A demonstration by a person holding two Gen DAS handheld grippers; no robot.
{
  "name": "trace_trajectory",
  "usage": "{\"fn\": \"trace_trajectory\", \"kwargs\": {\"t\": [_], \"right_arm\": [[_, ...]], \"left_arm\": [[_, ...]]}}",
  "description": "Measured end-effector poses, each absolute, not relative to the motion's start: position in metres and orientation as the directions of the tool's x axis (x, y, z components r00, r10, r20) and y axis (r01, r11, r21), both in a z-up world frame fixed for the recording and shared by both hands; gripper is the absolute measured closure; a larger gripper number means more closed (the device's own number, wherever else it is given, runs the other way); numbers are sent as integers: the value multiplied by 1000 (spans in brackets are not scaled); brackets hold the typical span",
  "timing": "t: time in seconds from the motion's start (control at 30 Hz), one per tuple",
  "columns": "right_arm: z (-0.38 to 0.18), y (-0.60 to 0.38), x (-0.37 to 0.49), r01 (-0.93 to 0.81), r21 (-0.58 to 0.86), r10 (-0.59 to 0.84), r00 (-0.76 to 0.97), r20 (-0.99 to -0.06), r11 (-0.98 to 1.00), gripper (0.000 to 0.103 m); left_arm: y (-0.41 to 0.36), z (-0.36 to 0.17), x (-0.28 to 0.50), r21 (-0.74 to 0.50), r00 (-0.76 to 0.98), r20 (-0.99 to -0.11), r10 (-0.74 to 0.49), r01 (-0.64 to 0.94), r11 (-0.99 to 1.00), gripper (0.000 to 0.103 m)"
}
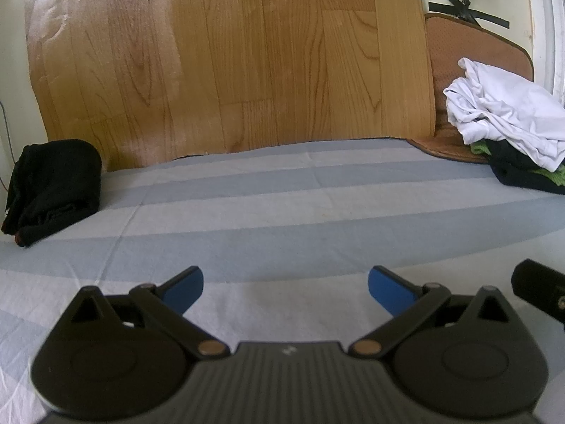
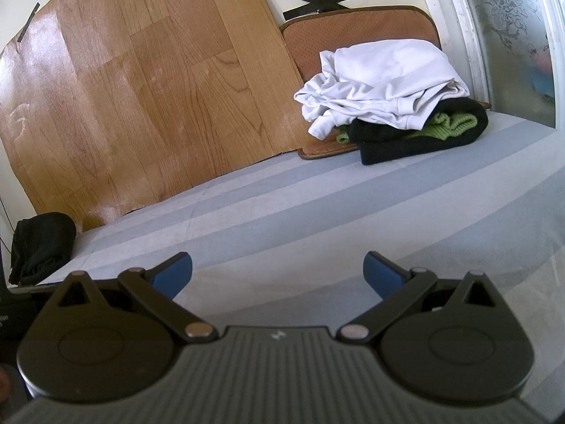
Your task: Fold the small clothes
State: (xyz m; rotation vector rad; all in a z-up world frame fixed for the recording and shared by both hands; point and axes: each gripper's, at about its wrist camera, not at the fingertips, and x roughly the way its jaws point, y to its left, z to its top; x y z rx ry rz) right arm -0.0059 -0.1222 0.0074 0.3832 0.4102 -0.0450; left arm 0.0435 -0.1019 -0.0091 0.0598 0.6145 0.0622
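Observation:
A pile of unfolded clothes lies at the far right of the striped blue bedsheet: a white garment on top, with a green and a black garment under it. The white garment also shows in the right wrist view. A folded black garment sits at the far left, also seen in the right wrist view. My left gripper is open and empty over the sheet. My right gripper is open and empty, well short of the pile.
A wood-grain panel leans against the wall behind the bed. A brown mat stands behind the pile. A frosted window is at the right. Part of the other gripper shows at the right edge.

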Motion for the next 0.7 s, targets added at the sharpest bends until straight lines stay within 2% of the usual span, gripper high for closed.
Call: {"fn": "trace_trajectory", "kwargs": {"t": [0.5,0.7], "right_arm": [[8,-121,-6,120,353,33,917,-398,928,0],[8,-121,-6,120,354,33,917,-397,928,0]], "left_arm": [[-102,-9,42,80,821,-566,76,-36,996,0],[-103,-6,38,88,843,-534,65,-21,996,0]]}}
